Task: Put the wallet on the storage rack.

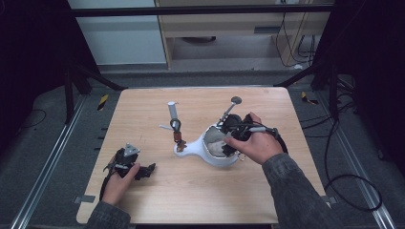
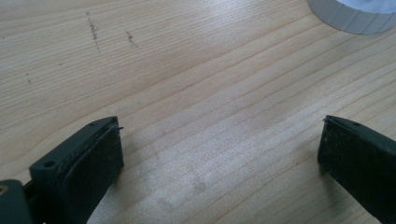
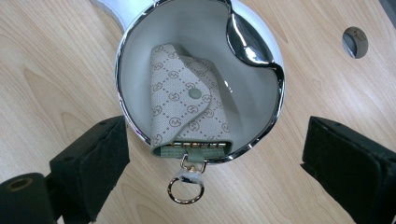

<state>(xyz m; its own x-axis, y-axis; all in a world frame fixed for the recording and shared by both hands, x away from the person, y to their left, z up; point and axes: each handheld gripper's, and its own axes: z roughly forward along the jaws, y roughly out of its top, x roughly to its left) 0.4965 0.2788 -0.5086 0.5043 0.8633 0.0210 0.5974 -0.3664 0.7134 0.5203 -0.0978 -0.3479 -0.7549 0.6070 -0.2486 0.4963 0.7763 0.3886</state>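
A white bowl-shaped dish [image 1: 217, 160] with a chrome rim [image 3: 279, 100] and a side handle sits right of the table's middle. Inside it lies a beige patterned key case [image 3: 187, 107] with a green snap, its metal ring [image 3: 186, 189] hanging over the near rim. My right gripper [image 1: 228, 143] hovers over the dish, open; in the right gripper view the right gripper [image 3: 215, 154] has its jaws on either side of the ring without touching it. My left gripper [image 1: 148, 171] rests low at the table's left, open over bare wood in the left gripper view [image 2: 219, 154].
A white cylinder [image 1: 172, 110], a dark ring [image 1: 175, 126] and a small brown item [image 1: 180, 143] lie left of the dish. A round metal disc [image 1: 236, 100] on a thin rod stands behind it. A white ribbed edge [image 2: 355, 16] is far ahead of the left gripper.
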